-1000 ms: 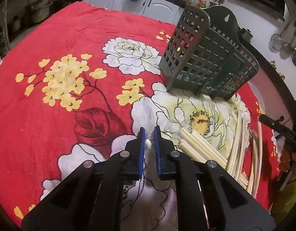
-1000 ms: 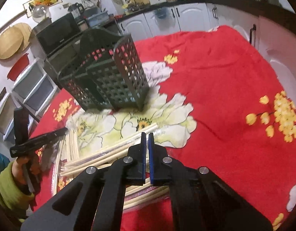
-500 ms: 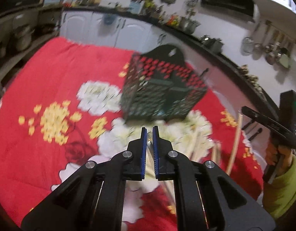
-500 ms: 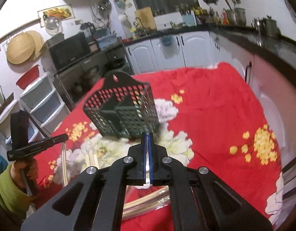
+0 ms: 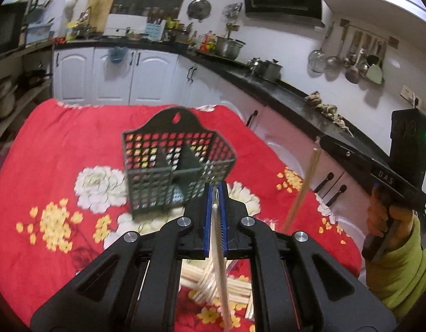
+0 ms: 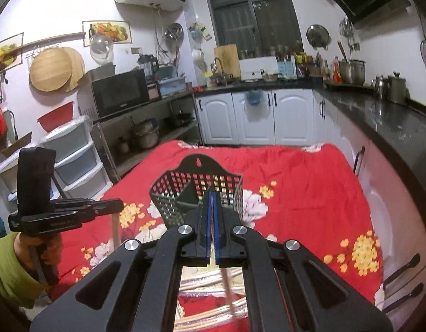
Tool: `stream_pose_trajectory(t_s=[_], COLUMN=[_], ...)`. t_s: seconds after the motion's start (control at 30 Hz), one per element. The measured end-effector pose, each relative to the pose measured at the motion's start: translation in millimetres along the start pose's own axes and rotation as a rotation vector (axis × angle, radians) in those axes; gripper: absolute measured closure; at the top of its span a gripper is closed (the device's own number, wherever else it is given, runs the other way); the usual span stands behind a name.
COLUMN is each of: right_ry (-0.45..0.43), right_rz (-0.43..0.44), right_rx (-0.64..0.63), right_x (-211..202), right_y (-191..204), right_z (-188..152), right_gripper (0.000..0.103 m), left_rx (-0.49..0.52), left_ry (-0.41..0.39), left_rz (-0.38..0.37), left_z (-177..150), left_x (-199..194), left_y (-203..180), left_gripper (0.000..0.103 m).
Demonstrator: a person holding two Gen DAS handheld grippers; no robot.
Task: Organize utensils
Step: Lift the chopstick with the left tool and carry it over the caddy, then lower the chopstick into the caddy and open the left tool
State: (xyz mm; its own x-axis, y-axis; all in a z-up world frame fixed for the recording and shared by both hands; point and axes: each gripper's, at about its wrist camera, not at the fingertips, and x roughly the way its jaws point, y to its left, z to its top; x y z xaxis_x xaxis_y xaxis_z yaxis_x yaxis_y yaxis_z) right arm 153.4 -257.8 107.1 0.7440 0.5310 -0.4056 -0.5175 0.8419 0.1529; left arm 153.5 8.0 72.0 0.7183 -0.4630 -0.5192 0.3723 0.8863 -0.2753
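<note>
Red floral cloth [image 5: 46, 144] w/ caddy [image 5: 174, 163]; both grippers' fingers clamped on chopsticks: left [image 5: 216, 191], right [image 6: 213, 197].

White cabinets [image 6: 251, 116] and a dark window [image 6: 254, 13] lie ahead of the tool; a microwave [image 6: 120, 94] sits left.

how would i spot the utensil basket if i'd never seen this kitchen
Find the red floral cloth covering the table. Near its middle stands the basket, upright on a white flower print. It is the only dark green grid-walled box there, with an inner divider and a hanging hole in its raised back.
</note>
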Motion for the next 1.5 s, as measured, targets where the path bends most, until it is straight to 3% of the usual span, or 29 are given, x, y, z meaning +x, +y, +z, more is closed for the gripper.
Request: stream_pose_trajectory(t_s=[0.47,1.0,1.23,1.5], right_ry=[-0.081,-0.228,-0.224,-0.187], right_rz=[0.008,0.043,0.035,0.017], right_rx=[-0.036,-0.047,-0.045,-0.022], right_x=[0.5,17.5,39.8,63.7], right_y=[13.7,19.1,18.2,9.7], right_z=[40.7,119.1,131.6,125.7], right_gripper=[0.101,0.101,0.101,0.101], left_rx=[0.068,0.104,0.085,0.080], left_ry=[-0.131,-0.267,-0.306,-0.303], left_rz=[0.010,0.099,0.150,0.184], left_z=[69.7,146.9,162.7,155.2], left_x=[-8.4,5.2,22.3,46.3], left_y=[-13.6,-16.6,-4.1,10.1], left_gripper=[0.100,0.100,0.100,0.100])
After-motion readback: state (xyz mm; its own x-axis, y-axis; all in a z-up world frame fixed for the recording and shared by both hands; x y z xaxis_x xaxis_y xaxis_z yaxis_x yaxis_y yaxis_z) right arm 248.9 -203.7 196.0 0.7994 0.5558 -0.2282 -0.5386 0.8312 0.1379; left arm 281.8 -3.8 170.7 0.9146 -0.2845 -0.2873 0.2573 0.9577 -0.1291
